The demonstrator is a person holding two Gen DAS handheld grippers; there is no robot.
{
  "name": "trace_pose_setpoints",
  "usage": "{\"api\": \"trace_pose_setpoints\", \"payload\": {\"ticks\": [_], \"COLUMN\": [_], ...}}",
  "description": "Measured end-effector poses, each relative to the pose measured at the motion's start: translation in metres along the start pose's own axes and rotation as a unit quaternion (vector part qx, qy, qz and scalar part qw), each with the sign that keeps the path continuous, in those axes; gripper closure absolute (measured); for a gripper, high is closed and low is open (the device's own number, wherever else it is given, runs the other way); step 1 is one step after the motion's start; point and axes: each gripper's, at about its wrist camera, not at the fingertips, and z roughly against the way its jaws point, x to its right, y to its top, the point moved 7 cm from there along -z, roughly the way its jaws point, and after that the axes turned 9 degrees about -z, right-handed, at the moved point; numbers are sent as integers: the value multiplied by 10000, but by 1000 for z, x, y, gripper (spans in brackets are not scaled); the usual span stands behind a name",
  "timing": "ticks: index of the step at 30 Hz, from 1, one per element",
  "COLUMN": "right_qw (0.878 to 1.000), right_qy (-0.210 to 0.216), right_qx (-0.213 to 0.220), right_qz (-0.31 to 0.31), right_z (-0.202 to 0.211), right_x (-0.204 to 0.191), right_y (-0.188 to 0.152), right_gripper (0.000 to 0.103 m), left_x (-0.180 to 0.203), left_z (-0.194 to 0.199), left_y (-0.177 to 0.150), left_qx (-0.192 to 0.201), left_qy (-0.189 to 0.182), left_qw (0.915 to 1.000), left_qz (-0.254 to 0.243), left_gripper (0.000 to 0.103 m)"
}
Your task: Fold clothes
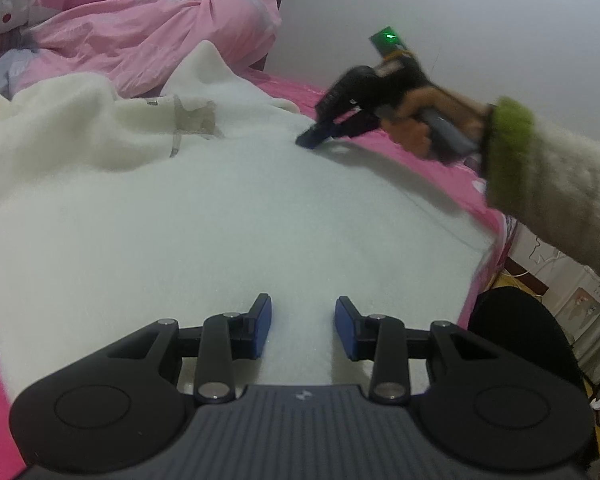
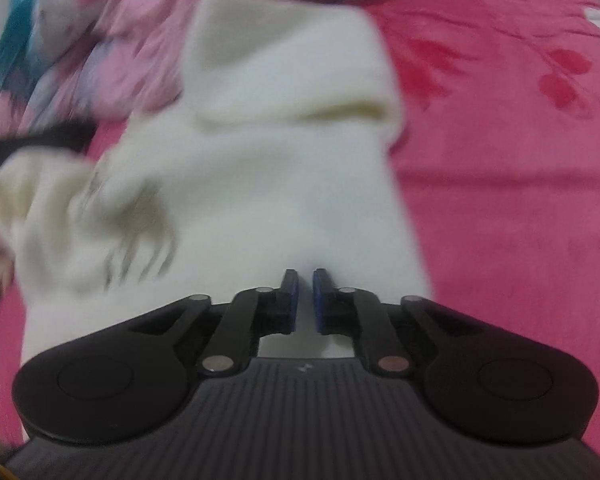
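Observation:
A white fleece garment [image 1: 220, 208] lies spread over a pink bed sheet [image 1: 412, 160], with a grey label patch [image 1: 192, 118] near its bunched far end. My left gripper [image 1: 303, 320] hovers low over the garment's near part, its blue pads apart with only flat fabric showing between them. A hand [image 1: 416, 128] holds my right gripper [image 1: 310, 140], whose tips touch the garment's right edge. In the blurred right wrist view, the right gripper [image 2: 305, 292] is shut to a thin slit over the garment [image 2: 260, 184]. I cannot tell whether fabric is pinched.
A crumpled pink quilt [image 1: 140, 40] is piled at the far end of the bed. The sheet [image 2: 500, 200] lies bare to the garment's right. A fuzzy cream sleeve with a green cuff [image 1: 512, 140] reaches in from the right. A black rounded object [image 1: 520, 328] stands off the bed's right edge.

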Motion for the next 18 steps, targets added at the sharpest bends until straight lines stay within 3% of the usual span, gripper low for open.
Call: {"api": "trace_pose_setpoints", "payload": {"ticks": [4, 5, 8, 10, 13, 15, 17, 18], "right_qw": [9964, 9971, 9989, 9993, 9971, 9984, 9980, 9970], "right_qy": [-290, -238, 55, 373, 483, 262, 330, 219], "right_qx": [582, 571, 427, 1, -577, -487, -191, 24], "right_qz": [-538, -449, -177, 11, 136, 89, -504, -748], "right_z": [9, 22, 59, 77, 78, 74, 86, 95], "right_x": [27, 26, 21, 16, 22, 41, 67, 77], "right_y": [36, 30, 2, -31, -72, -77, -65, -60], "right_gripper": [98, 93, 93, 92, 92, 100, 102, 97], "left_x": [-1, -1, -3, -3, -4, -4, -4, -4], "left_z": [0, 0, -1, -1, -1, 0, 0, 0], "left_y": [0, 0, 1, 2, 1, 1, 1, 1], "left_qx": [16, 14, 4, 1, 5, 5, 6, 7], "left_qy": [-32, -47, -92, -125, -161, -171, -175, -185], "left_qw": [10000, 10000, 9999, 9998, 9996, 9995, 9995, 9994], "left_qz": [37, 61, 135, 185, 246, 259, 273, 285], "left_gripper": [66, 66, 66, 66, 66, 66, 66, 66]}}
